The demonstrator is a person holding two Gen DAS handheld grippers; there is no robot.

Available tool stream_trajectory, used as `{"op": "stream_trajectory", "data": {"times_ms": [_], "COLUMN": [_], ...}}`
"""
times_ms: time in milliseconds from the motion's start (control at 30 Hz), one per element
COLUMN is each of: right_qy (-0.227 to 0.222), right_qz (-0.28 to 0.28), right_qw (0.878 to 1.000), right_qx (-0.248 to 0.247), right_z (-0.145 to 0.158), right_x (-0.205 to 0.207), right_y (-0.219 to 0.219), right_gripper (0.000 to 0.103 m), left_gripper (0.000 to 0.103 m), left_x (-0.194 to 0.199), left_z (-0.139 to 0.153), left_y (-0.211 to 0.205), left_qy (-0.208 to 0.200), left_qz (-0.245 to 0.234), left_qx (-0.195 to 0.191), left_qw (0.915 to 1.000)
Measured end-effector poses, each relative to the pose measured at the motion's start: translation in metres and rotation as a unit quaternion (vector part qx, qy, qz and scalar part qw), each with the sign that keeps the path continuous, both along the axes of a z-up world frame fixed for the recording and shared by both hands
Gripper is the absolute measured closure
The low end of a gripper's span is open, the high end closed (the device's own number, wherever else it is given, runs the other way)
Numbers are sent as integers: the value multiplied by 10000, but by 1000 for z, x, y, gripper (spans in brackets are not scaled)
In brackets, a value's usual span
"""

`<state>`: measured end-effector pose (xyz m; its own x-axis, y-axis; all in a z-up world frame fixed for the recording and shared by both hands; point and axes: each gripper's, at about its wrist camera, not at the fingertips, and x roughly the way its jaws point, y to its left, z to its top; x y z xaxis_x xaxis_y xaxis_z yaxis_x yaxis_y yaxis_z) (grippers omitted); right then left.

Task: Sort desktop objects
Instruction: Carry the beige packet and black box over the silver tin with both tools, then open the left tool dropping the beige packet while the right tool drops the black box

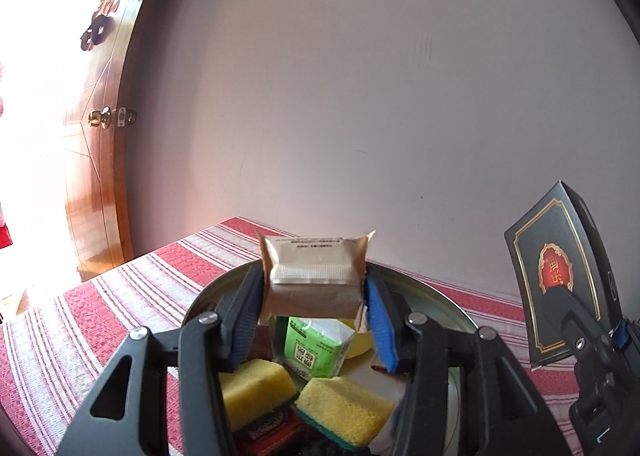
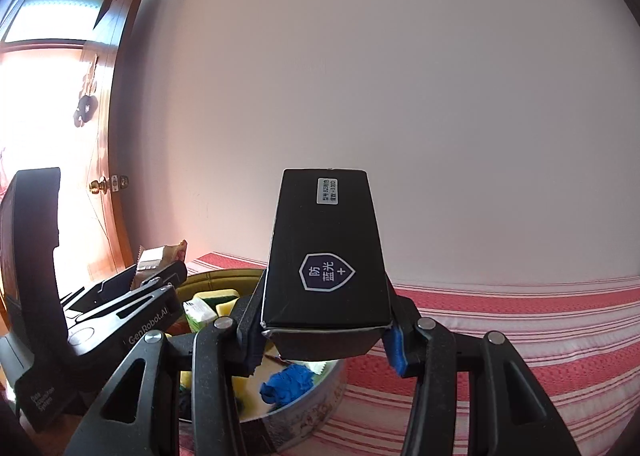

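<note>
Left claw: the left claw (image 1: pixel 316 320) is clamped on a gold-beige foil snack packet (image 1: pixel 316 276), one finger on each side, and holds it up above the round metal tin (image 1: pixel 444 308).

Right claw: the right claw (image 2: pixel 326 340) grips a black rectangular cardboard box with a shield logo (image 2: pixel 326 252), tipped upward. From the left wrist view the same box shows a gold border and a red emblem, off to the right.

Tin contents: yellow sponges with green scrub backing (image 1: pixel 344 408), a green-and-white tissue pack (image 1: pixel 316 348), something red and dark at the near edge I can't make out, and a crumpled blue thing (image 2: pixel 288 380) that might be cloth.

Worktop: red-and-white striped cloth (image 1: pixel 80 320) covers the worktop, and the tin sits on it near the left end, close to the wooden door (image 1: pixel 100 136).

Step in hand: looks to me like the carry stage. Both items are in the air, neither put down yet.

Next move: my guess is the packet goes first since it's already over the tin, so lower it and ease the fingers apart. The box hangs just right of the tin, over its rim, and would need to swing left once the other claw clears out, otherwise they'll bump.

Watch out: the tin's pretty full, so the box may end up perched on the sponges.
</note>
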<state>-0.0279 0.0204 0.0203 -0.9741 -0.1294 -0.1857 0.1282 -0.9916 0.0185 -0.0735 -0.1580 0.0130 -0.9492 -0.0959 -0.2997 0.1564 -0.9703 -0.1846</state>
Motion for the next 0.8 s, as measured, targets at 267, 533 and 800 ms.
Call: {"op": "stream_trajectory", "data": {"times_ms": [267, 533, 800], "right_qy": [-197, -471, -756], "right_qz": [51, -165, -198], "right_qw": [9998, 9987, 9967], "right_qx": [89, 104, 228], "right_z": [1, -9, -22], "right_x": [-30, -52, -67], "right_y": [-28, -28, -30], "right_gripper": [53, 53, 53], "left_gripper": [54, 54, 54], "left_x": [1, -5, -13], "left_z": [-2, -7, -11], "left_y": [-8, -10, -6], "left_qy": [-238, -596, -835], "left_qz": [412, 553, 585], "left_qx": [1, 26, -98], "left_qw": [9989, 9967, 9947]}}
